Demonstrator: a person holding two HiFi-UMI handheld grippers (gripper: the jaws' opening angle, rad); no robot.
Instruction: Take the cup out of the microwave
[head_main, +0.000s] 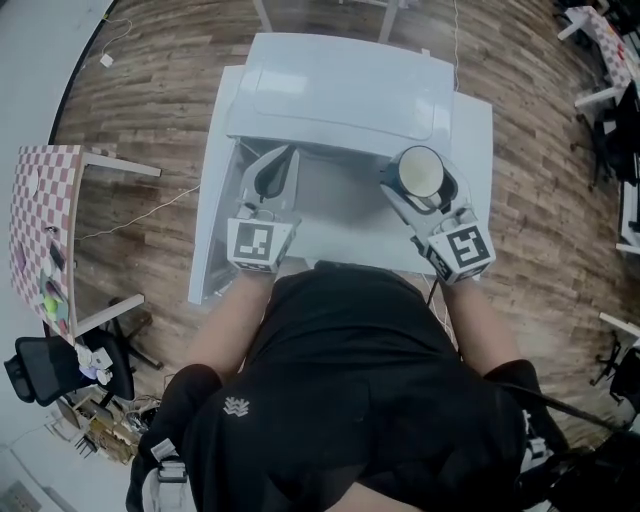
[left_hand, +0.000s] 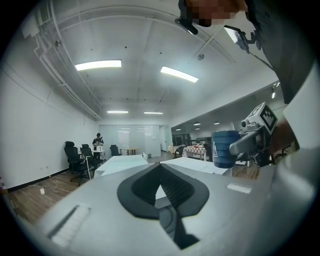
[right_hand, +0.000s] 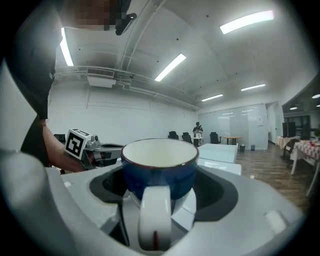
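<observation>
A blue cup (head_main: 419, 170) with a white inside and a white handle is held just in front of the white microwave (head_main: 340, 90), over the white table (head_main: 470, 130). My right gripper (head_main: 421, 184) is shut on it, fingers on either side of the cup (right_hand: 159, 172), its handle toward the camera. In the left gripper view the cup (left_hand: 224, 148) hangs upright at the right. My left gripper (head_main: 270, 172) hovers over the table to the left, level with the right one. Its dark pads (left_hand: 150, 187) meet at the tips with nothing between them.
A table with a red-checked cloth (head_main: 38, 225) and a black office chair (head_main: 55, 365) stand on the wooden floor at the left. More tables (head_main: 610, 45) line the right edge. A person (left_hand: 98, 141) stands far off by several chairs.
</observation>
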